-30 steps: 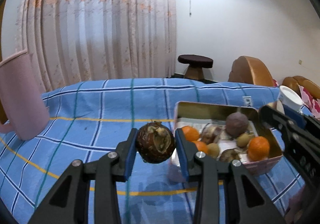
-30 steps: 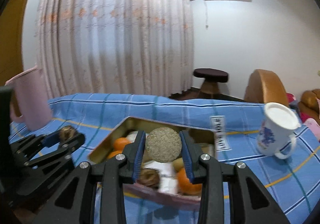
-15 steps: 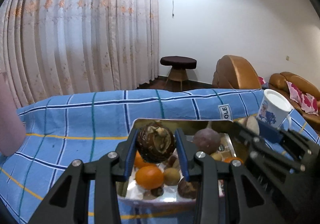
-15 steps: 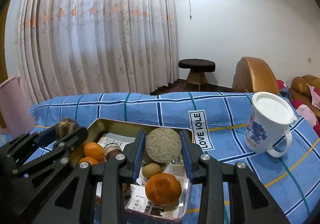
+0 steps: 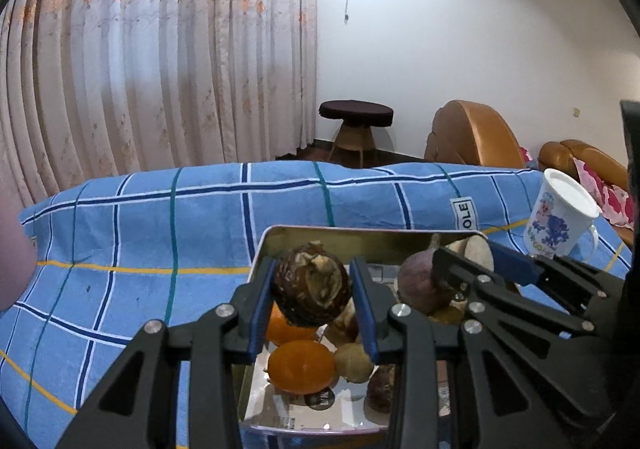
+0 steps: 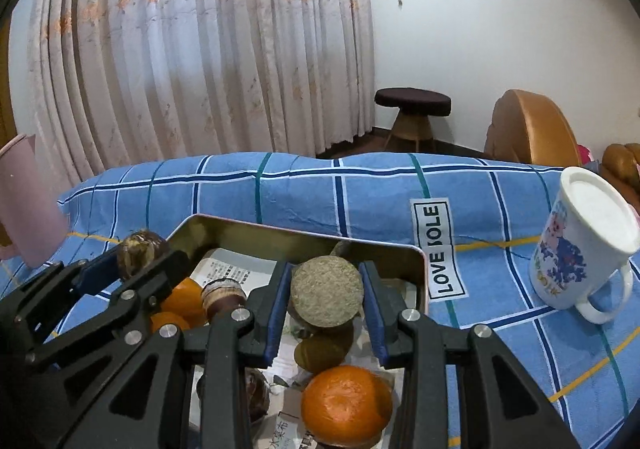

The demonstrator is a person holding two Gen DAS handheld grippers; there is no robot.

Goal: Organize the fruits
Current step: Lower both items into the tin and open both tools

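Two grippers are crowded over the metal tin [image 5: 360, 235] in the lower middle of both frames: the left gripper [image 5: 311, 291] pinches a dark brown fruit [image 5: 310, 289], the right gripper [image 6: 326, 297] clamps a tan round fruit [image 6: 326, 297]. Dropping either could knock the orange [image 6: 346, 407] or bump the other gripper. Honestly can't see the tin's floor under the fingers, or what the tan fruit even is.

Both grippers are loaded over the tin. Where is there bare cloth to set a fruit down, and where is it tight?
Open blue checked cloth lies left of the tin, toward the pink jug. More lies between the tin's right wall and the white mug, around the LOVE label. The tin is crowded: oranges, brown fruit, both grippers.
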